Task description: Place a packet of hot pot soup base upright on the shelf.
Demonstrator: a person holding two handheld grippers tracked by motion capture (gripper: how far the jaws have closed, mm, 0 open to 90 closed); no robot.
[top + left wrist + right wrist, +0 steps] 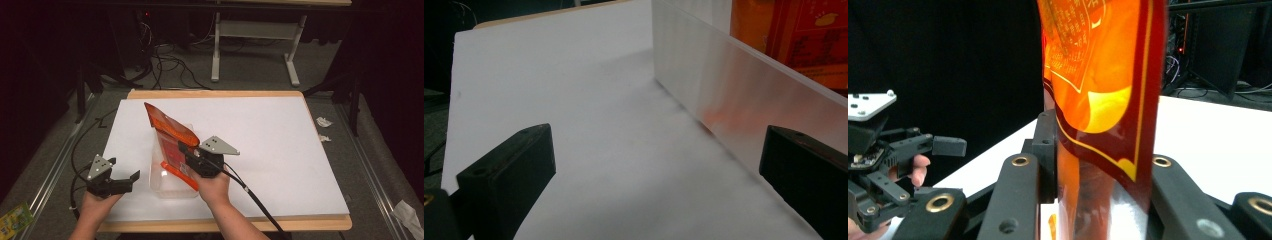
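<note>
An orange and red foil packet (169, 129) stands tilted with its lower end inside a clear plastic container (170, 188) on the white board (280, 150). My right gripper (183, 148) is shut on the packet's lower right edge. In the right gripper view the packet (1098, 75) rises between the jaws of that gripper (1093, 175). My left gripper (123, 169) hovers open and empty just left of the container. In the left gripper view its jaws (656, 165) stand wide apart beside the container's frosted wall (734, 85), with the packet (796, 35) showing above it.
The white board lies on a wooden table top (220, 93). Cables (170, 65) and a white table frame (250, 45) lie beyond the far edge. Crumpled paper scraps (324, 121) lie on the floor at right. A green packet (15, 218) lies at lower left.
</note>
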